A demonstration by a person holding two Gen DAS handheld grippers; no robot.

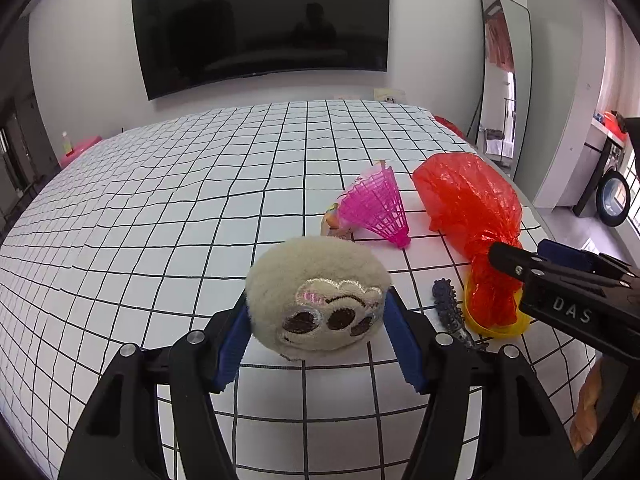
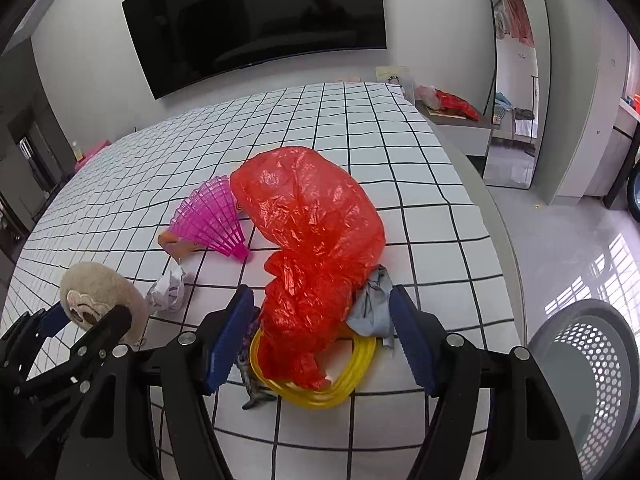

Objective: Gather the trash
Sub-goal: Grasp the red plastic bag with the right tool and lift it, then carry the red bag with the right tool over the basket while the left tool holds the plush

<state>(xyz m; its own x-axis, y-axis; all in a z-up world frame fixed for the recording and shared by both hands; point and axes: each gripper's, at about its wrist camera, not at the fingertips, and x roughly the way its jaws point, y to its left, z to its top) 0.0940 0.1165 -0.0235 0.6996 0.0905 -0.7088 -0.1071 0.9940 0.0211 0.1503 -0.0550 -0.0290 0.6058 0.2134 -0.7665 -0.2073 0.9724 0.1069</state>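
Nearest in the left wrist view, a cream plush ball (image 1: 318,296) with a stitched face is clamped between the blue pads of the left tool (image 1: 316,332) and is carried above the bed (image 1: 160,200). In the right wrist view, the right tool (image 2: 322,336) is seen with its pads standing open on either side of the bunched neck of a red plastic bag (image 2: 312,240); no pad is seen to press on it. Under that neck a yellow ring (image 2: 320,394) lies flat, with a grey crumpled scrap (image 2: 372,304) just beside the right-hand pad. The bag's long axis runs away from the right tool, its swollen end pointing toward the far wall, so the right hand is judged the nearer one. Farther off, a pink plastic shuttlecock (image 2: 214,222) lies on its side, its narrow end pointing back toward the bag's neck. A white perforated bin (image 2: 592,364) stands off the bed's right edge, a likely destination.
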